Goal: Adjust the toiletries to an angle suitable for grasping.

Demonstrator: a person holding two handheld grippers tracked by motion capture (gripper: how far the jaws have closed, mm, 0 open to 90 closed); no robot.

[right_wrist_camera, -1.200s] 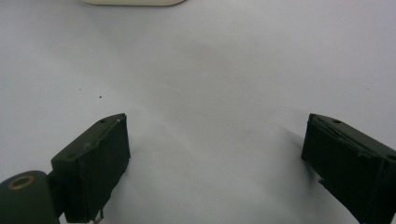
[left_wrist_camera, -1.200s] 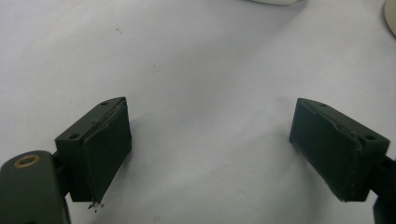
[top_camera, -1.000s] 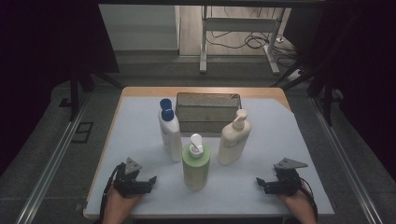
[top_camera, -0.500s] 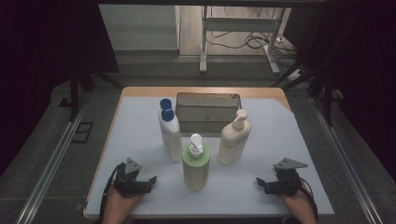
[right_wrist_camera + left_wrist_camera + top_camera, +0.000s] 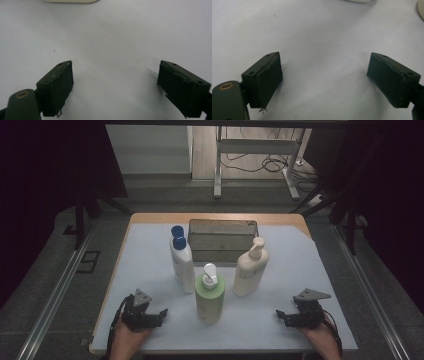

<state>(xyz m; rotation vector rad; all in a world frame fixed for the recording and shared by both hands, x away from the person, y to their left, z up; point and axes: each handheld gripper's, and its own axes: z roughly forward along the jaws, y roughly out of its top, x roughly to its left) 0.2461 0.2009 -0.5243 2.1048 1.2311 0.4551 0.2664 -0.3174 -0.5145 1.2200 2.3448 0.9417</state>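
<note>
We take this as the step before any grasp: both grippers rest on the table (image 5: pixel 150 257) at the bottom of the frame, and nothing is in hand. The left gripper (image 5: pixel 161 314), lower left in the high view, has its jaws spread wide with only bare white surface between them, as its own view (image 5: pixel 324 77) shows. The right gripper (image 5: pixel 281 316), lower right, is also wide open and empty; its jaws have just been closing a little, with nothing between them, as its own view (image 5: pixel 115 85) shows.

The things nearest them stand upright in a cluster at mid-frame: the green bottle (image 5: pixel 209 296) lowest and closest to the left gripper, the white bottle (image 5: pixel 182 265) with a blue cap just up and left of it, and the cream bottle (image 5: pixel 250 270) to the right. Behind them, toward the top of the table, sits the tray (image 5: pixel 222 227).

We judge the next move to be a reach up-frame toward one bottle. It calls for jaws kept wide enough to span the body, and a clean approach, since the bottles stand near each other and a nudge could tip a neighbour.
</note>
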